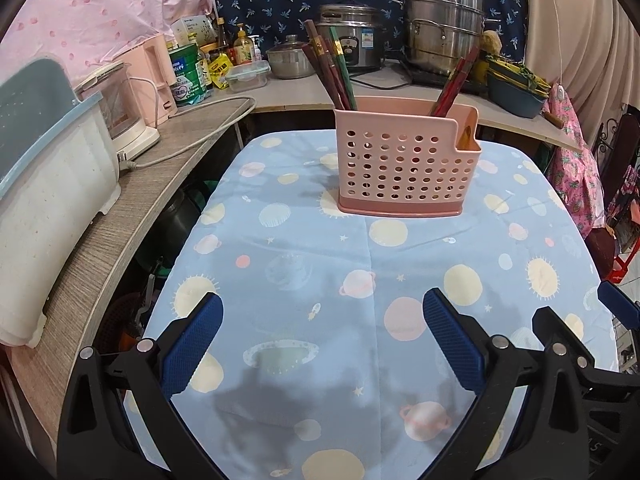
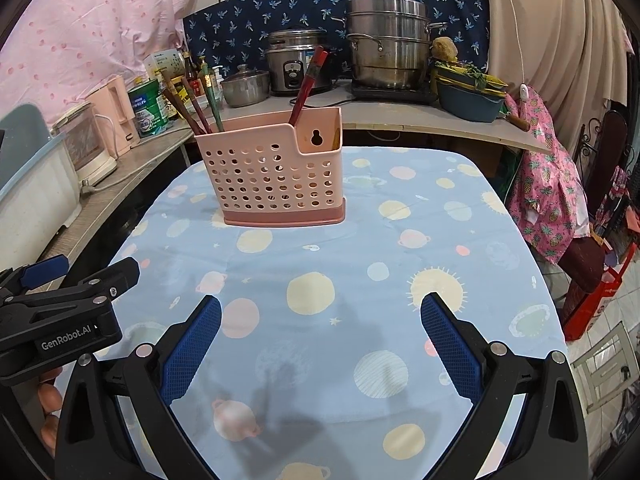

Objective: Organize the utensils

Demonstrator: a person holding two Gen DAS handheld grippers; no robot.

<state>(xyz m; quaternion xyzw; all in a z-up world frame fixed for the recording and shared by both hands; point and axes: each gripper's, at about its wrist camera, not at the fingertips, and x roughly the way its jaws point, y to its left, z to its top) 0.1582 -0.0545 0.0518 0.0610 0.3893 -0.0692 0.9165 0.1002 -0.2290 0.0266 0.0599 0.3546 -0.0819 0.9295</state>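
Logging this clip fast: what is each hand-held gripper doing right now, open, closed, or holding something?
Left hand-held gripper: open, holding nothing, above the blue planet-print tablecloth.
Right hand-held gripper: open, holding nothing.

I can't see the bottoms of the chopsticks (image 1: 334, 68); the pink holder (image 1: 400, 168) hides them. Something yellowish sits in its small side pocket (image 1: 466, 136), but I can't tell what it is. My right gripper (image 1: 624, 308) is cut off at the picture's edge in the left view. The words on the green can (image 1: 186, 74) are too small to read. Under the counter (image 1: 132, 200) it is dark, and I can't make out those things.
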